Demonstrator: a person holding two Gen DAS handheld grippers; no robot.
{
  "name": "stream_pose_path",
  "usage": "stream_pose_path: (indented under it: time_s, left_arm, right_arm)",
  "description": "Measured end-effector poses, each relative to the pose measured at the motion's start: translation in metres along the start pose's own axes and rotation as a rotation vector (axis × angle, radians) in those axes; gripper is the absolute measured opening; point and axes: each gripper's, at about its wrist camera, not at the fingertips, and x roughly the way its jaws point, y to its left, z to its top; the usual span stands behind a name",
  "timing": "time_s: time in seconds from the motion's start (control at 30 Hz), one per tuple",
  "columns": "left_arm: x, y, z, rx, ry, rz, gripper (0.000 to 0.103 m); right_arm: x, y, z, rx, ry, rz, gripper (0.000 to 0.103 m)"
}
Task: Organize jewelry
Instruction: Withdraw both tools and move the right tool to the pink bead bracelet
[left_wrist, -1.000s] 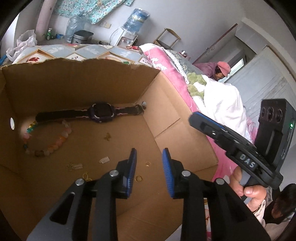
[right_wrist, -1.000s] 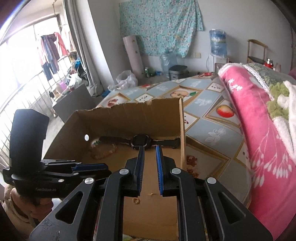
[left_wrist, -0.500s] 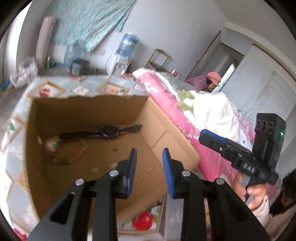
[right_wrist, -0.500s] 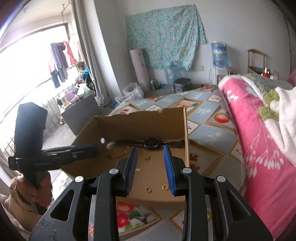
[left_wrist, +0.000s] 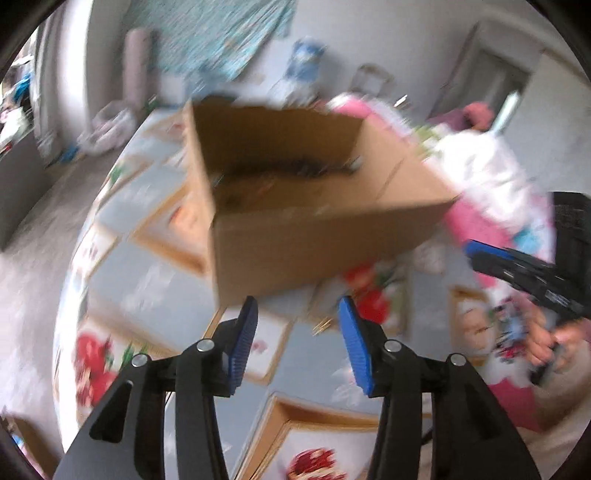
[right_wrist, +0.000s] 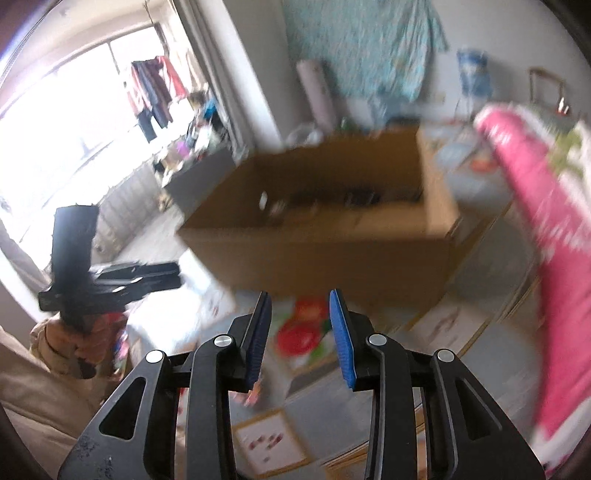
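Both views are motion-blurred. The left gripper has its blue pads apart with nothing between them, hanging above the patterned mat. The right gripper is likewise spread and empty. The cardboard box sits on the mat at about 12 o'clock from each tool, well apart from the fingertips. Inside it a dark band, likely the watch, lies along the far wall; smaller jewelry is too blurred to make out. A pink blanket lies at 3 o'clock.

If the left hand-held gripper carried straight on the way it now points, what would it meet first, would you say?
Most likely the near outer wall of the cardboard box, which fills the line ahead of the open left hand-held gripper. The frame is blurred, so depth is uncertain.
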Motion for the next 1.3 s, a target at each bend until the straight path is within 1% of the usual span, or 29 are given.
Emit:
stream_pose_path:
  time_s: [0.03, 0.07, 0.1, 0.13, 0.17, 0.23, 0.27, 0.33, 0.4, 0.5, 0.7, 0.97, 1.2, 1.3]
  left_arm:
    - [0.006, 0.000, -0.002, -0.001, 0.022, 0.034, 0.046]
    - [0.015, 0.000, -0.004, -0.003, 0.053, 0.087, 0.049]
    - [0.020, 0.001, -0.007, -0.011, 0.072, 0.111, 0.056]
    - [0.026, 0.002, -0.009, -0.024, 0.093, 0.127, 0.060]
    - [0.033, 0.004, -0.011, -0.038, 0.125, 0.147, 0.062]
    - [0.041, 0.006, -0.016, -0.041, 0.158, 0.196, 0.063]
    - [0.044, 0.007, -0.019, -0.039, 0.168, 0.217, 0.065]
    - [0.050, 0.005, -0.021, -0.043, 0.177, 0.236, 0.068]
    - [0.052, 0.005, -0.023, -0.053, 0.177, 0.248, 0.071]
    - [0.054, 0.001, -0.024, -0.045, 0.179, 0.264, 0.073]
    - [0.055, -0.007, -0.030, -0.030, 0.185, 0.281, 0.074]
    - [0.055, -0.006, -0.029, -0.032, 0.191, 0.287, 0.074]
    - [0.056, -0.008, -0.030, -0.022, 0.191, 0.291, 0.075]
    - [0.057, -0.008, -0.030, -0.023, 0.190, 0.290, 0.075]
  right_arm:
    - [0.008, 0.005, -0.005, -0.006, 0.028, 0.000, 0.032]
    - [0.017, 0.010, -0.010, -0.015, 0.056, -0.007, 0.032]
    - [0.028, 0.016, -0.016, -0.023, 0.089, -0.013, 0.032]
    - [0.035, 0.019, -0.019, -0.024, 0.112, -0.007, 0.032]
    - [0.043, 0.023, -0.023, -0.021, 0.137, 0.002, 0.032]
    - [0.053, 0.030, -0.029, -0.030, 0.170, 0.009, 0.032]
    - [0.056, 0.035, -0.032, -0.041, 0.182, 0.006, 0.032]
    - [0.062, 0.044, -0.036, -0.074, 0.202, -0.011, 0.032]
    - [0.067, 0.052, -0.038, -0.115, 0.217, -0.038, 0.032]
    - [0.071, 0.059, -0.042, -0.153, 0.228, -0.069, 0.032]
    - [0.081, 0.064, -0.042, -0.167, 0.251, -0.099, 0.029]
    - [0.090, 0.072, -0.044, -0.207, 0.255, -0.143, 0.020]
    - [0.088, 0.060, -0.045, -0.195, 0.251, -0.156, 0.009]
    - [0.085, 0.054, -0.045, -0.186, 0.248, -0.160, 0.008]
